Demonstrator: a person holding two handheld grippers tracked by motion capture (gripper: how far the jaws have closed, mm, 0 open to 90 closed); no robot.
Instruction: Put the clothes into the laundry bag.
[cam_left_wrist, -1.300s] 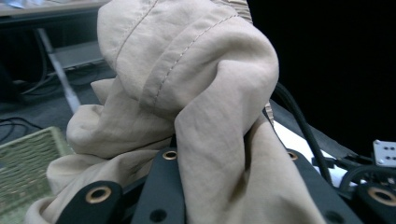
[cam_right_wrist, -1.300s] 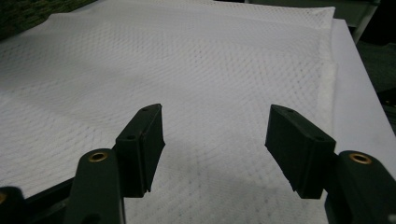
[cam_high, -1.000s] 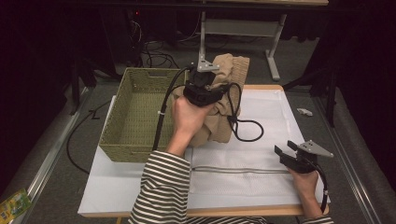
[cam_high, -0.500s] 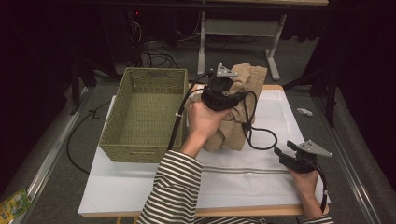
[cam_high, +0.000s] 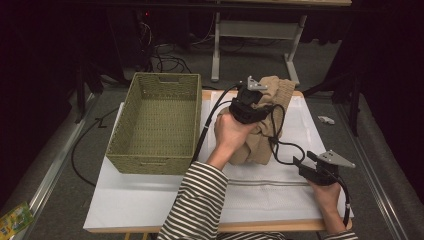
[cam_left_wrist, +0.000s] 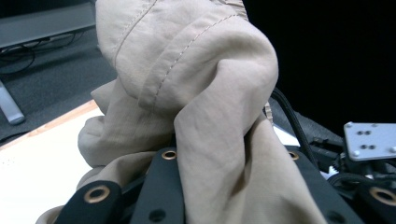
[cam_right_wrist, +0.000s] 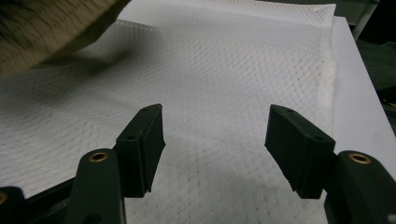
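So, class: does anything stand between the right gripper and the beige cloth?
Nothing visible. The right gripper, jaws open and empty, faces bare white mesh; the beige cloth, clamped in the left gripper, lies just beyond.

A tan garment (cam_high: 265, 120), crumpled into a bunch with stitched seams showing, is clamped between the jaws of the left gripper (cam_high: 252, 100). Its folds are draped over and below that gripper, down onto the white mesh (cam_high: 280, 195).

The worktop (cam_high: 135, 210) is white, with a wooden strip along its far edge. A woven basket (cam_high: 157, 122) stands on its left half. A white mesh sheet (cam_high: 280, 195) covers the right half, under a bunched tan cloth (cam_high: 265, 135).
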